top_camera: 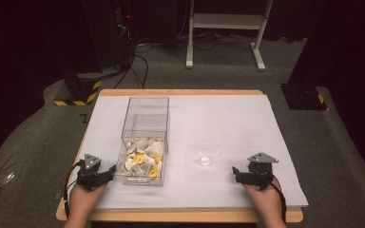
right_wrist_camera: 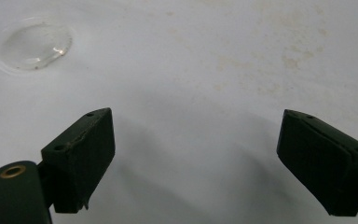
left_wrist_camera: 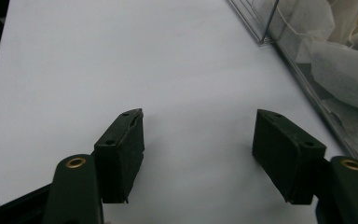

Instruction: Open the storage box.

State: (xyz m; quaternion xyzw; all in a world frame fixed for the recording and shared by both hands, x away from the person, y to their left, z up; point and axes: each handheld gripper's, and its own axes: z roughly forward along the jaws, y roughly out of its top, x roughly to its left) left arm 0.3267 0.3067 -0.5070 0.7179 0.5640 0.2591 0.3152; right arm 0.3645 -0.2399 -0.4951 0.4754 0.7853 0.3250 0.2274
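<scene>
High view: both grippers, left gripper (top_camera: 105, 174) and right gripper (top_camera: 238, 174), spread wide, empty; risk of nudging clear box (top_camera: 143, 142) just beside left fingers (left_wrist_camera: 121, 154), toppling glass cup (top_camera: 206, 152).

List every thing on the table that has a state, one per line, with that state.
Left gripper: jaws open, holding nothing, low over the white sheet beside the box.
Right gripper: jaws open, holding nothing.
Clear plastic box: open at the top, near part filled with tea bags.
Tea bags: piled loose inside the box, several with yellow tags.
Clear cup: upright, looks empty.
White sheet: flat, faintly stained.
</scene>
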